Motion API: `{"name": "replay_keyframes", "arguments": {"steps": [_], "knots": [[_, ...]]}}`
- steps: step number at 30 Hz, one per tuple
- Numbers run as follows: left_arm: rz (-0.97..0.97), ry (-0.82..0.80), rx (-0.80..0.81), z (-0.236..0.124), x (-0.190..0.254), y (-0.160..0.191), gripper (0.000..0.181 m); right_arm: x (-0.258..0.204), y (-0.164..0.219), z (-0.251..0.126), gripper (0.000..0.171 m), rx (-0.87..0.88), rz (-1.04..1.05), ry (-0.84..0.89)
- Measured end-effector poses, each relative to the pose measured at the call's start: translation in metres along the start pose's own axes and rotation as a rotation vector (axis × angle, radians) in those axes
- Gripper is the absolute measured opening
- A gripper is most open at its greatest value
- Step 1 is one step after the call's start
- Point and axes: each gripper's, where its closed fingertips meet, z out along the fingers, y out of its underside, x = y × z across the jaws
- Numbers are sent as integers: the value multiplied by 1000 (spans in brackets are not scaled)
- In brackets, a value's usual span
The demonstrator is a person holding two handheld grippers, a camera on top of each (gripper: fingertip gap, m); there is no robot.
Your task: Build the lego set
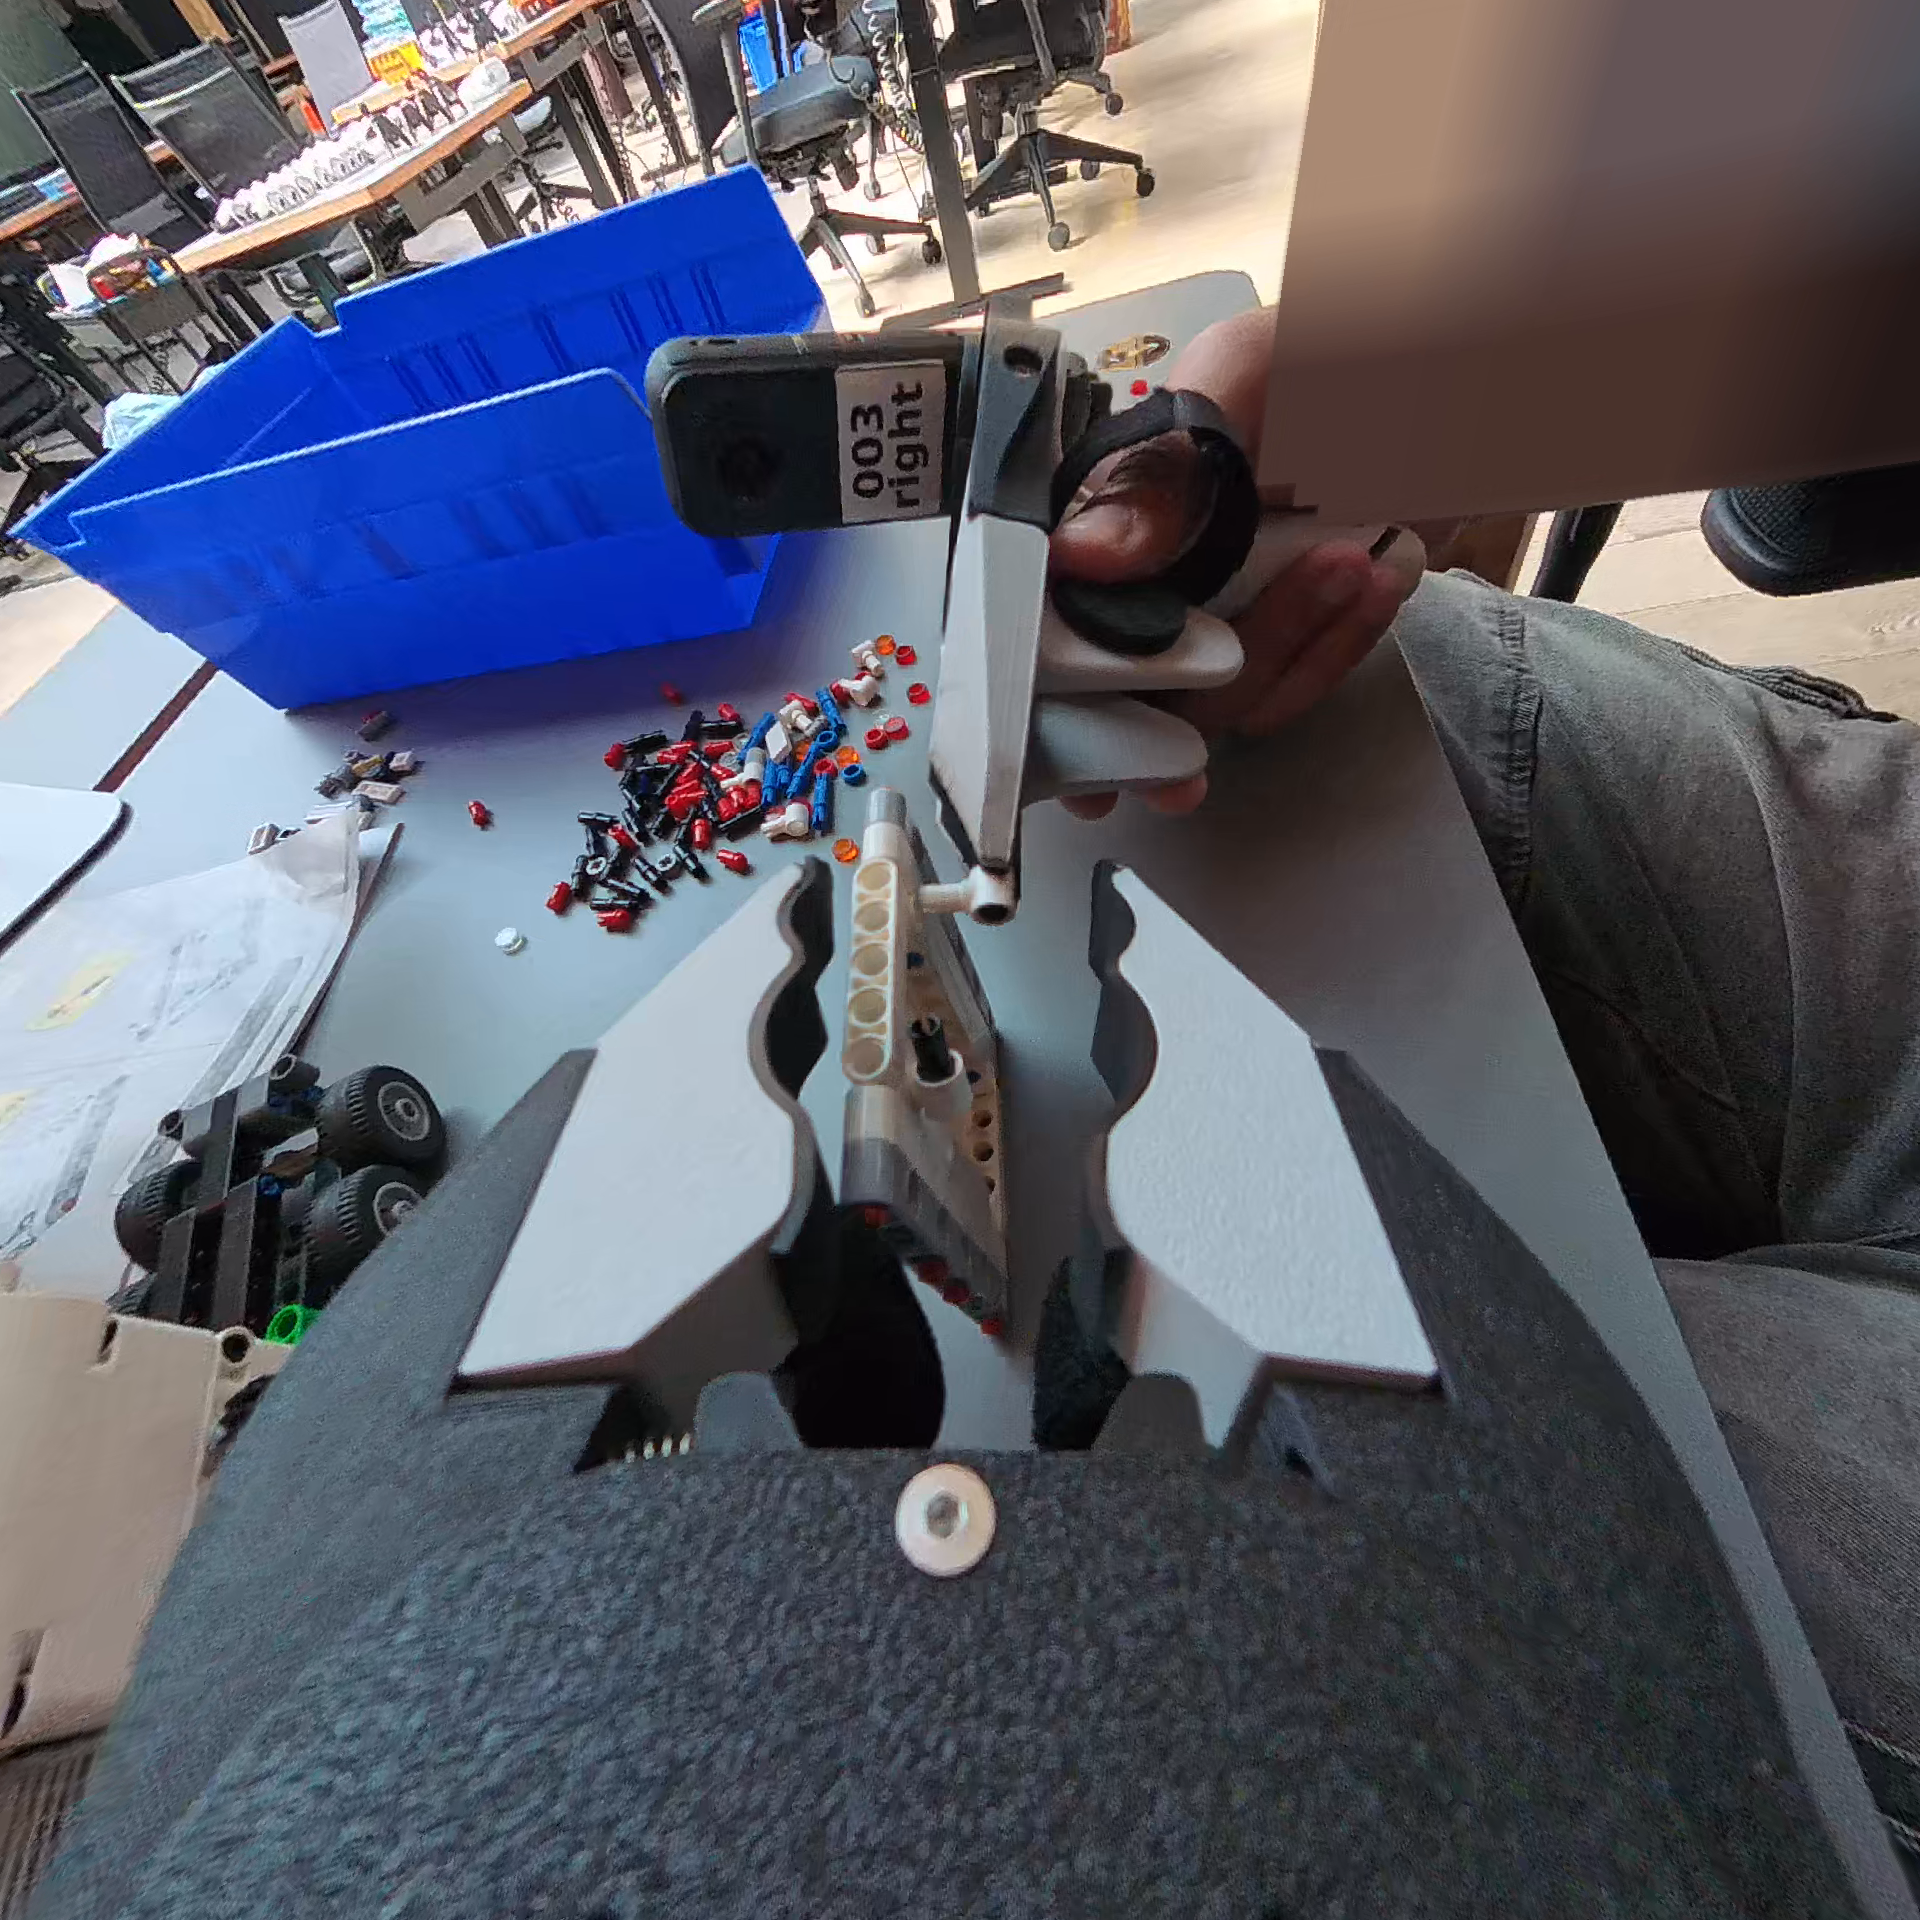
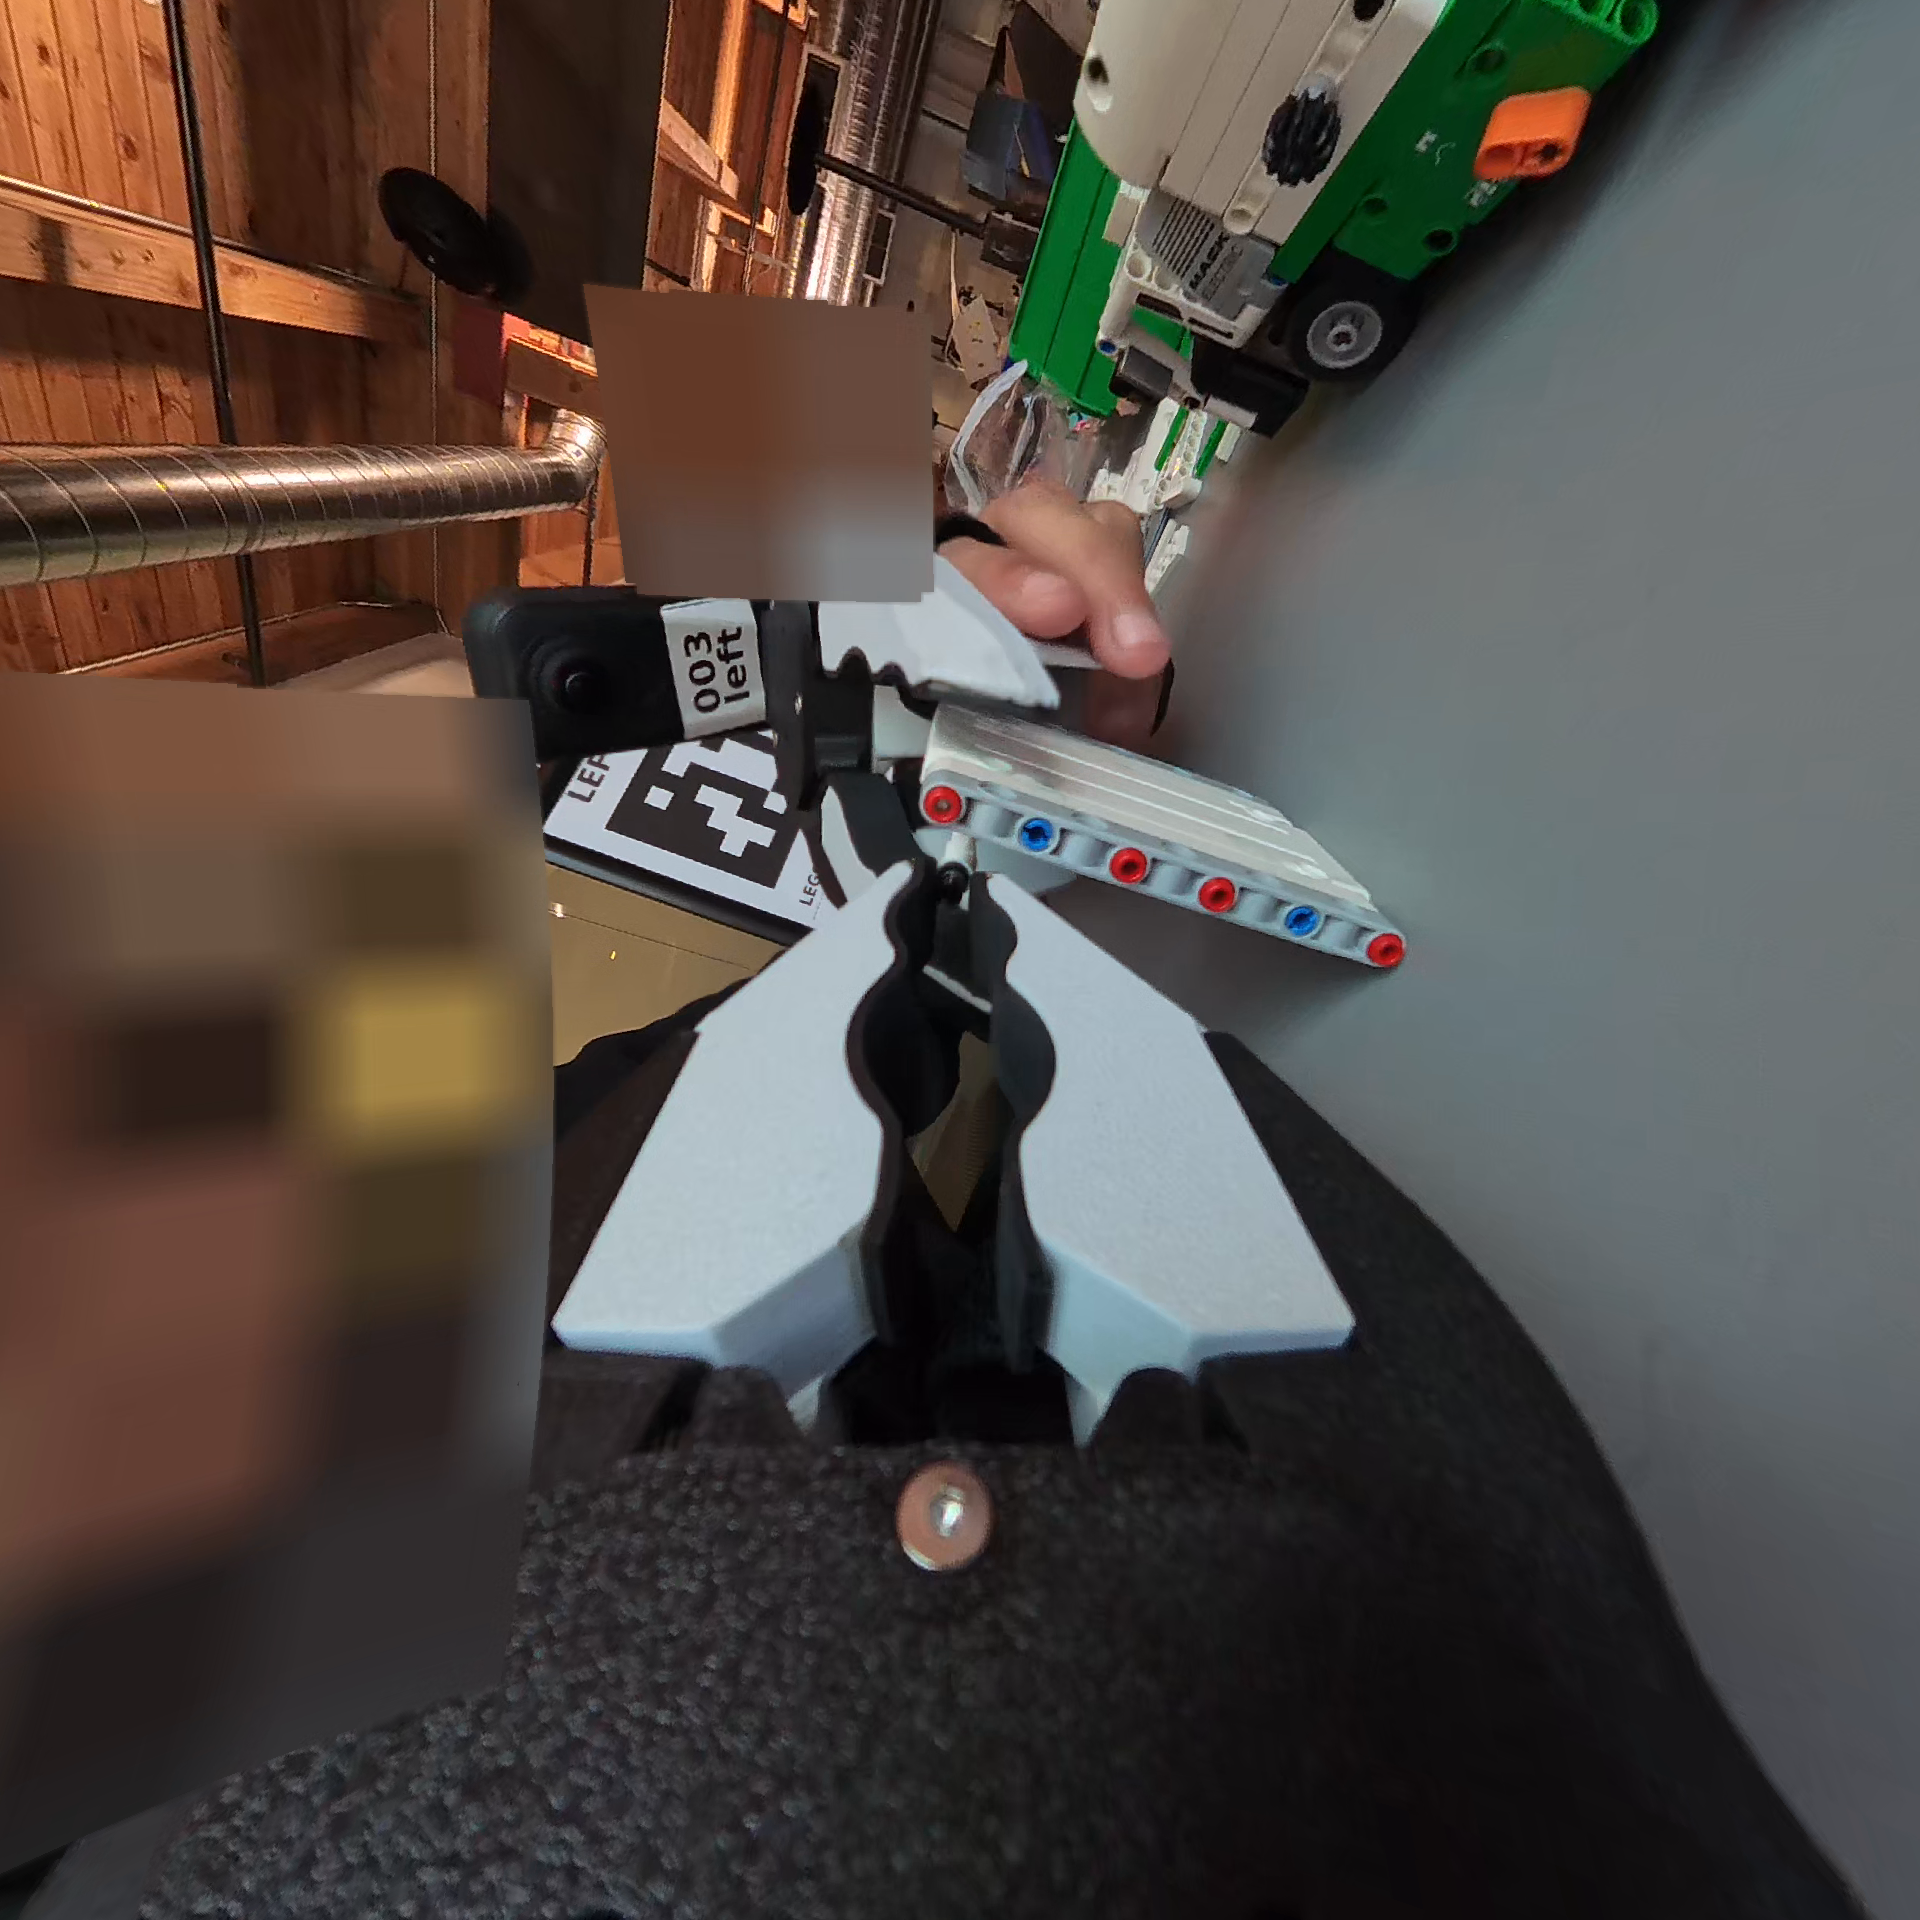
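Note:
A lego assembly (image 1: pixel 914 1091), a grey panel with a white holed beam on it, sits between the fingers of my left gripper (image 1: pixel 961 883), which grips it above the grey table (image 1: pixel 468 935). My right gripper (image 1: pixel 992 868) comes down from above. It is shut on a small white connector (image 1: pixel 971 899) that touches the side of the beam. In the right wrist view my right gripper (image 2: pixel 951 883) is nearly closed on that connector. The panel (image 2: pixel 1143 821) shows red and blue pins along its edge, beneath a left finger (image 2: pixel 935 665).
A blue bin (image 1: pixel 447 499) stands at the back left. Loose red, black and blue pins (image 1: pixel 717 790) lie behind the assembly. Instruction sheets (image 1: pixel 156 987) and a wheeled chassis (image 1: pixel 291 1174) lie at the left. A green and white truck (image 2: pixel 1299 208) stands farther off. A person's leg (image 1: pixel 1662 935) borders the table's right edge. Left and right tips are no more than a few centimetres apart.

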Motion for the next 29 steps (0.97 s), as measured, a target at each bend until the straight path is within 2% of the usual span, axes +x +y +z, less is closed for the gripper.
{"name": "replay_keyframes", "arguments": {"steps": [13, 29], "knots": [[-77, 31, 33, 1, -1, -2, 24, 1, -2, -2, 5, 3, 12, -2], [-104, 64, 50, 2, -2, -1, 22, 2, -3, -3, 6, -4, 40, -10]]}}
